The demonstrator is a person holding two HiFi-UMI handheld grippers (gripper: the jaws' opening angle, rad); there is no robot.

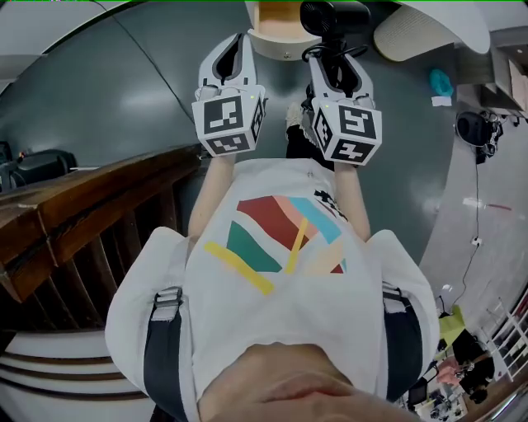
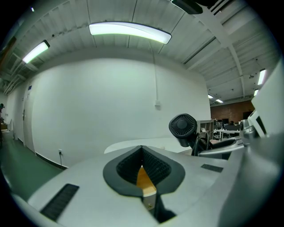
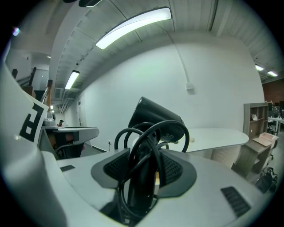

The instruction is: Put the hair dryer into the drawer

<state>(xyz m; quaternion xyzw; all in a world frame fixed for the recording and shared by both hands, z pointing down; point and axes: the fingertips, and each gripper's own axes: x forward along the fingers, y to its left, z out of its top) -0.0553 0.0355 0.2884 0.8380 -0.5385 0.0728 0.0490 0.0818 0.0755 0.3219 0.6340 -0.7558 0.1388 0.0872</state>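
Head view: aimed steeply down onto left tongs and right tongs. Gripper views: set close behind own jaws, facing near-level toward white wall. Shared by all three: hair dryer.

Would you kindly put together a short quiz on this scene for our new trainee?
1. Multiple choice: what does the right gripper hold between its fingers? A) a hair dryer B) a hairbrush C) a towel
2. True or false: the left gripper also grips the hair dryer.
3. Short answer: what is looped around the hair dryer's handle?
Key: 1 A; 2 false; 3 the cord.
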